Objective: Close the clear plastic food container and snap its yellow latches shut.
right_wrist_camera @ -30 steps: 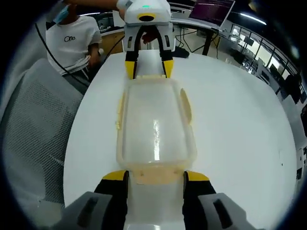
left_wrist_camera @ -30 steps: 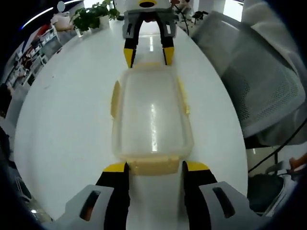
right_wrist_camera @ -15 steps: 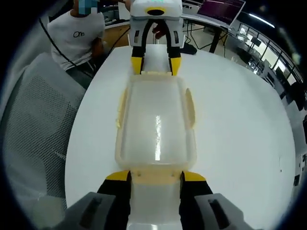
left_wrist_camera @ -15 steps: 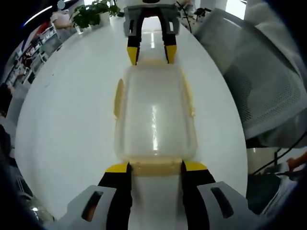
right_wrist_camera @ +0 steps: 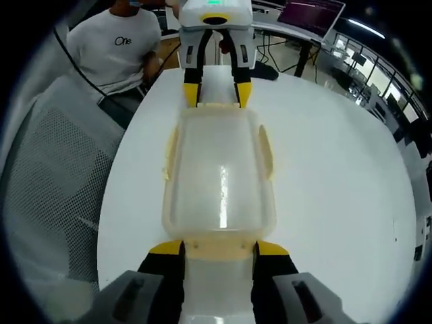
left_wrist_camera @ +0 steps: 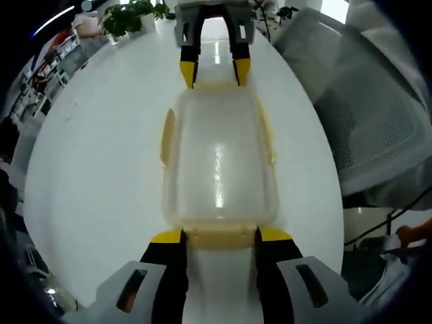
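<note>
Clear rectangular plastic food container lies lid-on and lengthwise on the white round surface, between the 2 grippers, which face each other at its short ends. Left gripper, black with yellow tips, has its jaws apart and straddling the near yellow end latch; the tips sit just beside the latch corners, and I can't tell if they touch. In the same view the right gripper comes in from the far end, jaws apart, tips at the far short end of the container.

Right gripper view mirrors this: right gripper spread around its own near yellow end latch, left gripper at the opposite end, container centred between them.

Yellow side latches on the long sides look flared outward, so likely not snapped yet. End latches appear flat-ish, but locked or not is unclear.

Judgement: the grippers are placed end-to-end so they brace the container from both sides and it won't slide on the smooth surface while the end latches get pushed down. Lid closing looks done; latching is probably what's left, at least the 2 long sides.

Grey mesh chair stands beside the surface; a person in a white T-shirt sits beyond it.
</note>
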